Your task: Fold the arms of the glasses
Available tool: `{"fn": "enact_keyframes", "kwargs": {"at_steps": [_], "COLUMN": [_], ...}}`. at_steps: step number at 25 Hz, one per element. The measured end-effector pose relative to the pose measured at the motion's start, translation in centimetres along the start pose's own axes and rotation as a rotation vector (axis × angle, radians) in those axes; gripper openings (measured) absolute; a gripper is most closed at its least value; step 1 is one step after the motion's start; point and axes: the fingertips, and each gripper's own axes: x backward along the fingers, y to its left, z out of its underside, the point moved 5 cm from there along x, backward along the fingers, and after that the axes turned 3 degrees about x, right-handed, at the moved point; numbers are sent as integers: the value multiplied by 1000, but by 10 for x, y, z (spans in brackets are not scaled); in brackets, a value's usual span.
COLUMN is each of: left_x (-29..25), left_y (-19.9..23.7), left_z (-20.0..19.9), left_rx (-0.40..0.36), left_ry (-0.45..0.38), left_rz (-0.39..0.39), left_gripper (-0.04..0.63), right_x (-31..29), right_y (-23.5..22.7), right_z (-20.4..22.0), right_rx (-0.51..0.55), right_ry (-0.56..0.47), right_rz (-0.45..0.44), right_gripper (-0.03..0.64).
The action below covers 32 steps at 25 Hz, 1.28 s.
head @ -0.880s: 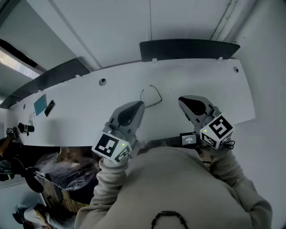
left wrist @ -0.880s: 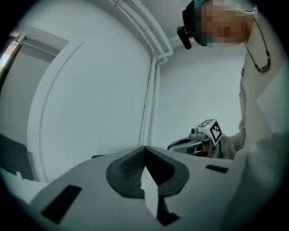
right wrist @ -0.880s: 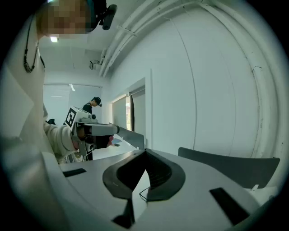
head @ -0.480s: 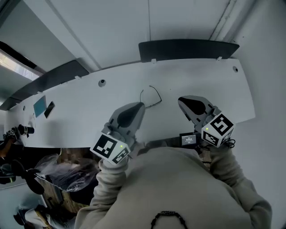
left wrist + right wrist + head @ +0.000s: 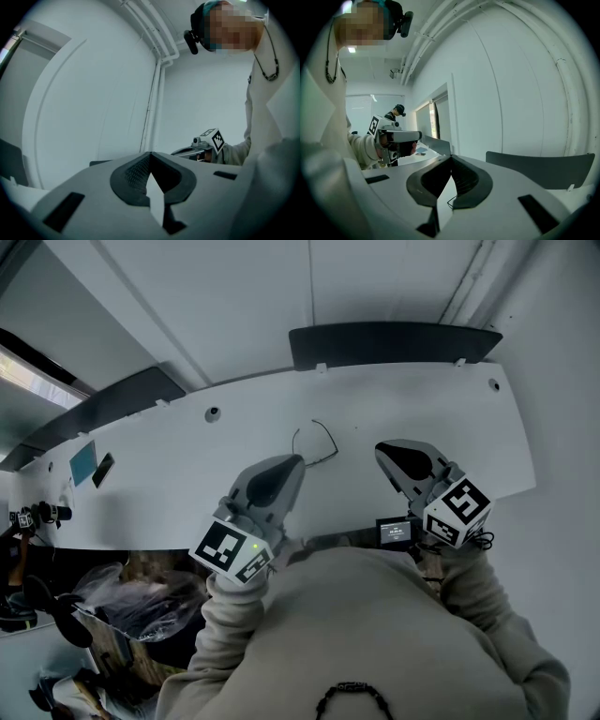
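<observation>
A white bench [image 5: 169, 493] curves across the middle of the head view. On its far edge stand a dark panel [image 5: 394, 341] at 12 o'clock and a second dark panel [image 5: 112, 401] at 10 o'clock. Beyond rises a pale wall [image 5: 244, 306], with pipes [image 5: 472, 282] at 1 o'clock. In the right gripper view, daylight comes through a window [image 5: 423, 123] at 9 o'clock.

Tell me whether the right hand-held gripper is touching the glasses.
Apart. The head view shows a strip of bare table between the glasses and the tip of the shut right hand-held gripper.
</observation>
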Motion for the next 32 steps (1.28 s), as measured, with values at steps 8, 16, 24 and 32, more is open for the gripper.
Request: {"fn": "enact_keyframes", "kwargs": {"at_steps": [8,16,24,32], "left_x": [-2,-8,-7,-3], "left_y": [3,4,6,8], "left_z": [1,1,3,7], "left_rx": [1,6,-1,17], "left_ry": [4,5,14,13], "left_rz": [-6,4,-1,-12], "left_gripper": [0,0,0,0], "right_x": [-1,-2,-6,-12], "right_y": [-2,-6,4,5], "right_z": [0,2,0,9], "right_rx": [2,8,30,33], "right_ry": [2,24,30,76], "right_rz": [0,15,-37,-44], "right_gripper": [20,20,20,20]}}
